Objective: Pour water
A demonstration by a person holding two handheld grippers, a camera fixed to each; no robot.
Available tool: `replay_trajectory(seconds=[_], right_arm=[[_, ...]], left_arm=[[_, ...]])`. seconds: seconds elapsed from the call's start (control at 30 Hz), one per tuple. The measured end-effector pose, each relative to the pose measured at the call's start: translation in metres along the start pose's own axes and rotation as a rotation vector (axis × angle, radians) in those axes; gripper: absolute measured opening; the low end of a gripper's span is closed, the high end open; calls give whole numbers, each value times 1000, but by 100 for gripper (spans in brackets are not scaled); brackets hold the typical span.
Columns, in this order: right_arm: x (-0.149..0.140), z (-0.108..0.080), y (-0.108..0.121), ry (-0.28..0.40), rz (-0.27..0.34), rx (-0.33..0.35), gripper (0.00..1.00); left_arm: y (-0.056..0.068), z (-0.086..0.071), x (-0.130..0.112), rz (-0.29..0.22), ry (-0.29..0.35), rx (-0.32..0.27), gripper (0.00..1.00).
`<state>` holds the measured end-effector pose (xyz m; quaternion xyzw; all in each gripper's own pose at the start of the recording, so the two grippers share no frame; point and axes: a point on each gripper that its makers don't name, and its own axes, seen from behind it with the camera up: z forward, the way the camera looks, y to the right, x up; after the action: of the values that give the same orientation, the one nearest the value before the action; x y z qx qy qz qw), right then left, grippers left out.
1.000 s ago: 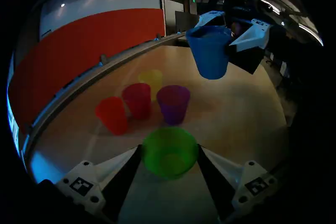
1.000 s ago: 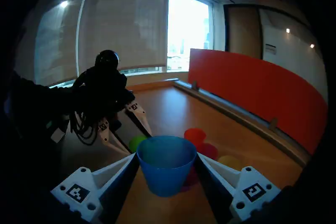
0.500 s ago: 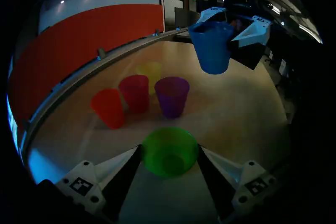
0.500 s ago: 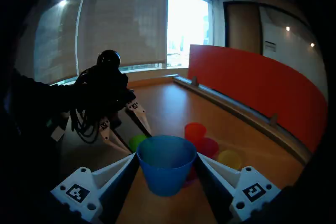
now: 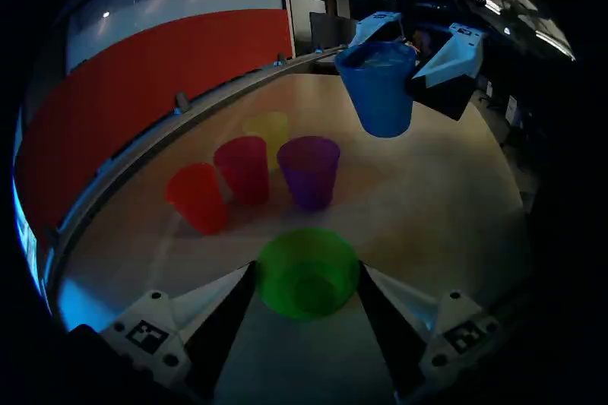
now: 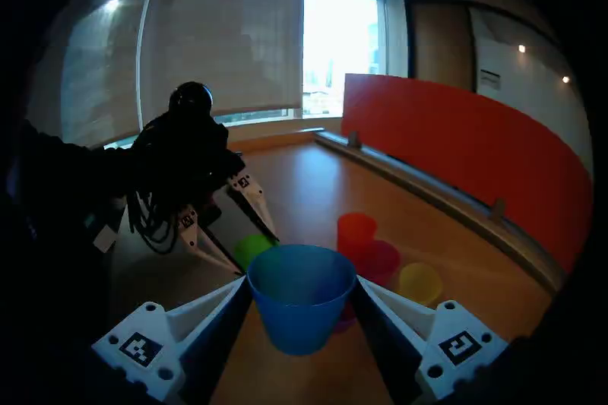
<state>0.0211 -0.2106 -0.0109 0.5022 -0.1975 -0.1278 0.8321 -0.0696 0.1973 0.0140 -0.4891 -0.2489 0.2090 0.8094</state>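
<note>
We have the fingers of the right gripper [image 6: 302, 287] closed on the blue plastic cup [image 6: 302, 317], held high over the far right of the worktop [image 5: 433, 192], and those of the left gripper [image 5: 307, 272] closed on the near green plastic cup [image 5: 307, 283], both likely light and squashy, best pinched gently mid-wall.

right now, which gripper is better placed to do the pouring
Right, likely. The right gripper holds the blue cup lifted well above the table. The left gripper holds the green cup low and upright, suited to receive.
</note>
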Motion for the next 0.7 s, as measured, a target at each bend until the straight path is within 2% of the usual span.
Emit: replay_trajectory(seconds=[0.3, 0.5, 0.7], right_arm=[[-5, 1, -3, -11, 4, 3, 91], [-10, 4, -5, -17, 10, 12, 91], [-20, 8, -8, -29, 21, 22, 91]], left_arm=[[-3, 2, -11, 15, -39, 11, 96], [-1, -2, -9, -1, -27, 1, 97], [-4, -9, -10, -5, -25, 16, 97]])
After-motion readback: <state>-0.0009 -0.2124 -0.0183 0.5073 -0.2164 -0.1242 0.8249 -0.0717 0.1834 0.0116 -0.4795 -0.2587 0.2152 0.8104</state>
